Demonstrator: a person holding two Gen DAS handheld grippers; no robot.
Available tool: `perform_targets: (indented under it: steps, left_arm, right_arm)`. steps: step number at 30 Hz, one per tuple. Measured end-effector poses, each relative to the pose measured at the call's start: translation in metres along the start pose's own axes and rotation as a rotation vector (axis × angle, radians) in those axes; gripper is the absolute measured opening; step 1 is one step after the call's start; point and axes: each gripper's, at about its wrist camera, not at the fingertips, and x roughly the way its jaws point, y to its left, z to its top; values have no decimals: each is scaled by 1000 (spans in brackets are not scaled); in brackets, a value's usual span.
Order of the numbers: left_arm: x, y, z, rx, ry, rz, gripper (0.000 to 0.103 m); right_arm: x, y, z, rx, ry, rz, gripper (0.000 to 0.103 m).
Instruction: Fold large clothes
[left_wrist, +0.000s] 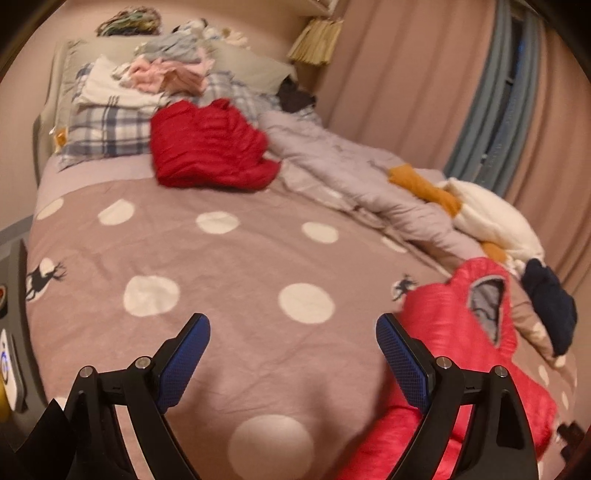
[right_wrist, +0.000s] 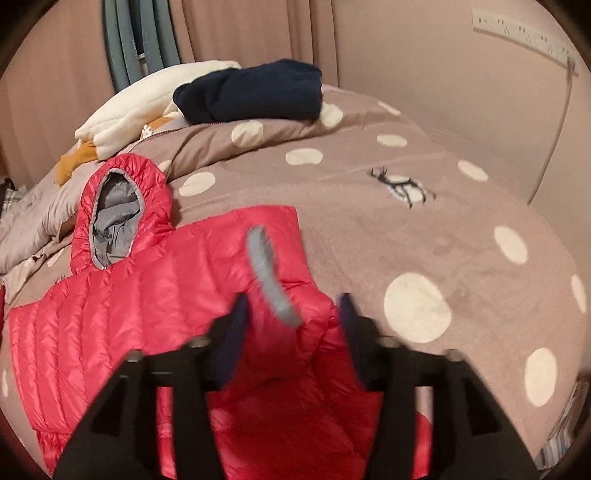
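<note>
On the bed (left_wrist: 258, 369), covered by a taupe quilt with white dots and small deer, the left tongs (left_wrist: 293, 363) stand spread wide over bare quilt, pinching nothing. Just to their right, along the near right part of the bed, lies the task's garment: a bright red quilted down jacket with a grey-lined hood (left_wrist: 476, 332), spread fairly flat with its hood pointing toward the far edge. Another darker red padded garment (left_wrist: 210, 144) sits crumpled well apart, near the pillows at the far left corner.

In the right wrist view the right tongs (right_wrist: 293, 332) are blurred; their jaws stand apart, with the grey-trimmed sleeve cuff (right_wrist: 271, 277) of the jacket between them, and the pads do not seem to press on it.

The step appears to be laying this sleeve across the body. To do it well, let the cuff settle flat inside the jacket's outline, then bring the left tongs to the opposite sleeve. The slippery, puffy shell will likely spring back, so press the fold down before moving on.
</note>
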Motion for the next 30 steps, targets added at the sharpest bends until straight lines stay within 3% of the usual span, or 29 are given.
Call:
perform_targets:
  steps: [4, 5, 7, 12, 14, 16, 18, 23, 25, 28, 30]
  left_arm:
    - [-3, -15, -3, 65, -19, -55, 91]
    - [-2, -18, -3, 75, -21, -61, 87]
    - [0, -27, -4, 94, -7, -87, 79]
    - [14, -45, -10, 113, 60, -180, 48]
    - [18, -55, -14, 134, 81, -195, 40]
    - [20, -65, -19, 168, 78, -212, 38]
    - [20, -73, -24, 191, 72, -237, 38]
    - [35, -93, -42, 240, 140, -289, 38]
    - [44, -99, -51, 254, 174, -298, 38]
    - [60, -103, -63, 290, 207, -250, 38]
    - [74, -100, -70, 268, 263, -268, 38]
  right_arm:
    - [-26, 4, 6, 10, -56, 76, 81]
    - [-33, 6, 6, 17, -71, 104, 81]
    - [-44, 10, 6, 13, -79, 144, 81]
    - [-45, 29, -3, -36, -49, 242, 80]
    - [-38, 37, -8, -65, -25, 235, 74]
    - [-30, 43, -13, -82, 10, 234, 59]
    - [-24, 49, -18, -106, 41, 257, 53]
    - [-20, 64, -29, -181, 34, 263, 46]
    - [-14, 66, -32, -189, 52, 266, 34]
    - [7, 64, -38, -189, 99, 239, 32]
    - [26, 63, -46, -196, 137, 202, 28]
